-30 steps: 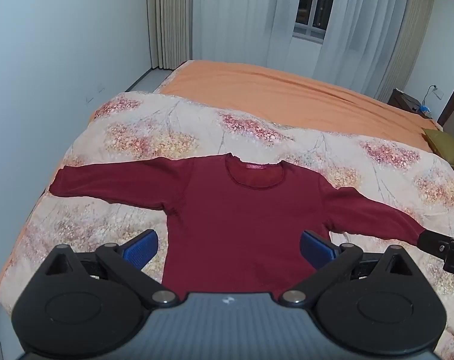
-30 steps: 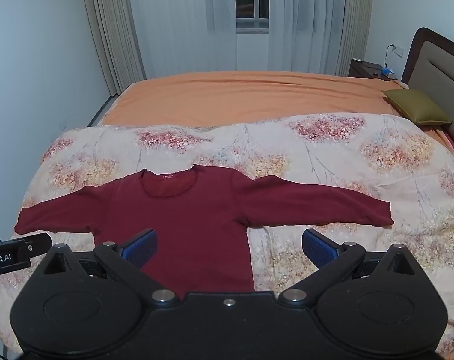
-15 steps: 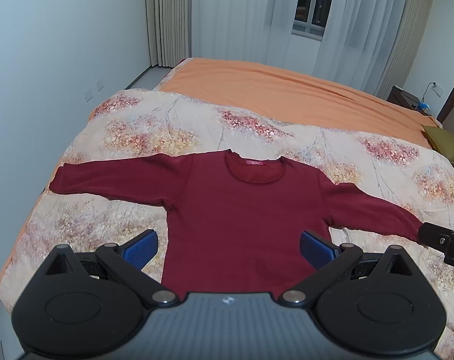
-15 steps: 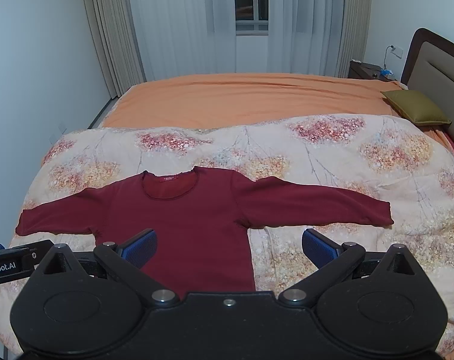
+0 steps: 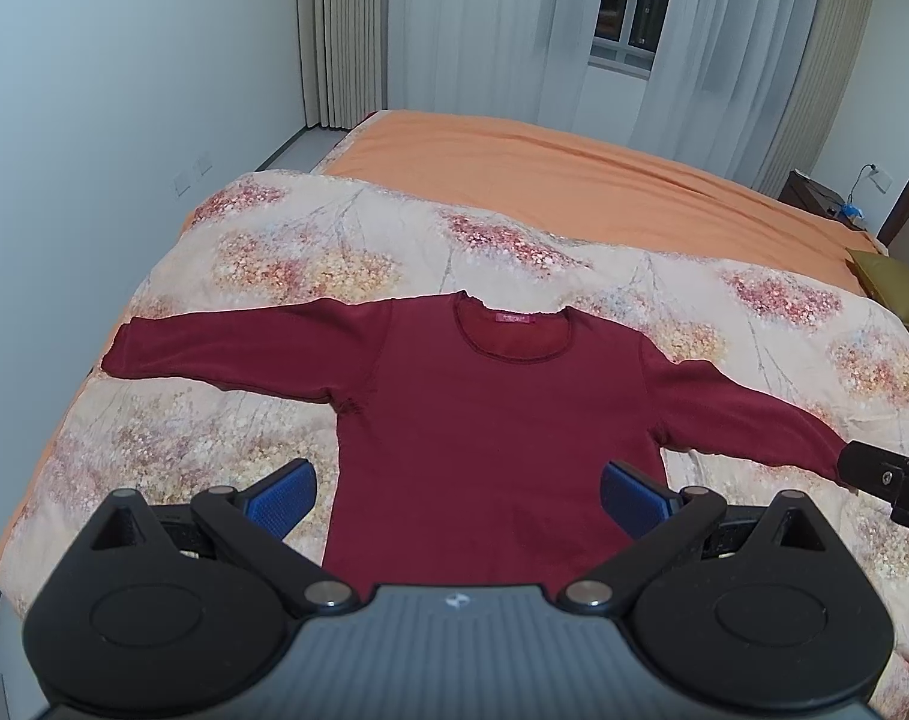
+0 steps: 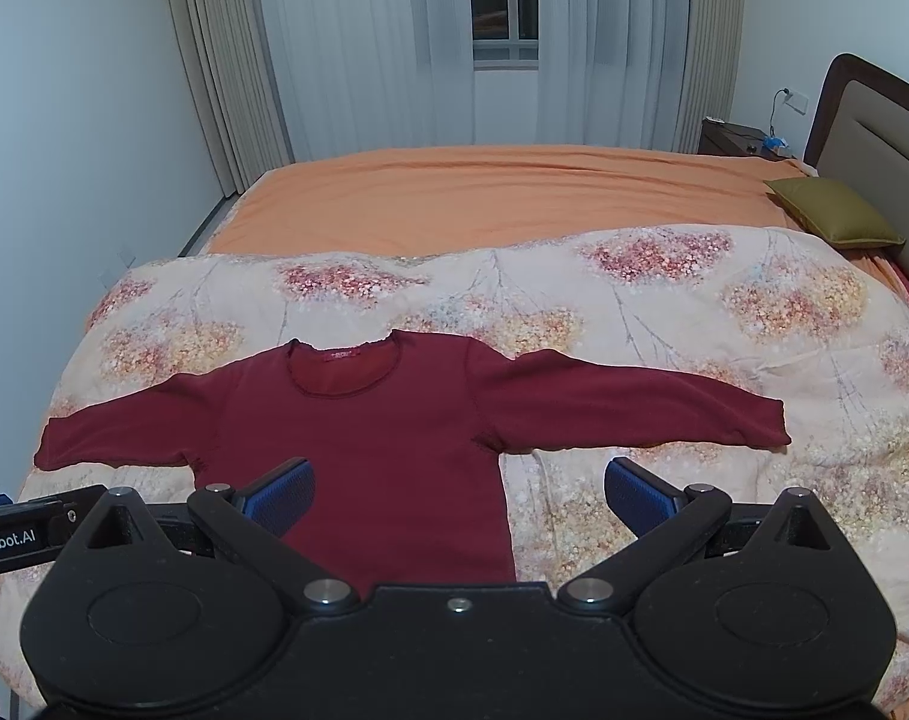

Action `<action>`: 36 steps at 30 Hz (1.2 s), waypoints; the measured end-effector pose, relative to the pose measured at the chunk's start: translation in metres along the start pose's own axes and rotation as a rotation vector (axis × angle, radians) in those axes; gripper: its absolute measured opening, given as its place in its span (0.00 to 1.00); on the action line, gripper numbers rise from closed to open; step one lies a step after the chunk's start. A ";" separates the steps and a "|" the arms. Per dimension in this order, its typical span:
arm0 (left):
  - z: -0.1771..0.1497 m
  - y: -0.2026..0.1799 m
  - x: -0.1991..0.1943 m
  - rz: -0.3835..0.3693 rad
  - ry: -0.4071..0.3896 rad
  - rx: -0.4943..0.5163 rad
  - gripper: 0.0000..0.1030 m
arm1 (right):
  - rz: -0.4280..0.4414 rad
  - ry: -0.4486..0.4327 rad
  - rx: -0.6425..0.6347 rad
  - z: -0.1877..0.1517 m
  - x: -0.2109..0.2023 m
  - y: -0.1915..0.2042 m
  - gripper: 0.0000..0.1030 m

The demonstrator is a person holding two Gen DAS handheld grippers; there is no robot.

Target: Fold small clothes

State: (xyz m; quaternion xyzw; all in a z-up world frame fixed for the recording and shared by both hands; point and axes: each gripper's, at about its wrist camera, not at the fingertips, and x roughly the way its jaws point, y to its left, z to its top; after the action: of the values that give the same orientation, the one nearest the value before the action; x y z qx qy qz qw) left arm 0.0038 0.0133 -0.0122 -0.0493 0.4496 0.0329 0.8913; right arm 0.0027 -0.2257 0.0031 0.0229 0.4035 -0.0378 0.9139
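A dark red long-sleeved top [image 5: 490, 420] [image 6: 370, 420] lies flat on the floral quilt [image 5: 310, 264] [image 6: 664, 300], both sleeves spread out sideways, neckline facing away from me. My left gripper [image 5: 457, 495] hovers open above the top's lower body, nothing between its blue pads. My right gripper [image 6: 460, 495] is open too, above the top's lower right edge and the quilt beside it. Each gripper's tip shows at the edge of the other's view. The hem is hidden behind the gripper bodies.
The quilt covers the near half of a bed with an orange sheet [image 6: 514, 192]. An olive pillow [image 6: 832, 210] and the headboard [image 6: 880, 126] are at the right. A wall runs along the left; curtains [image 6: 454, 48] hang at the back.
Both views have pulled back and up slightly, so the top sits a little lower and smaller in them. The top itself has not moved. Both grippers stay open.
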 end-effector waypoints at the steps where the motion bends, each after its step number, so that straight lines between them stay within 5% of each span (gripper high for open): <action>1: 0.000 0.000 0.000 0.000 0.000 0.000 1.00 | -0.001 0.000 -0.001 0.000 0.000 0.000 1.00; 36: 0.007 -0.006 0.006 -0.002 0.019 0.007 1.00 | -0.007 -0.009 -0.012 0.004 0.003 -0.003 1.00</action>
State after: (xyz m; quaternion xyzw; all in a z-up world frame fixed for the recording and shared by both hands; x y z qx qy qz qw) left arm 0.0133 0.0086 -0.0130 -0.0470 0.4580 0.0300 0.8872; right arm 0.0071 -0.2293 0.0035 0.0158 0.3995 -0.0388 0.9158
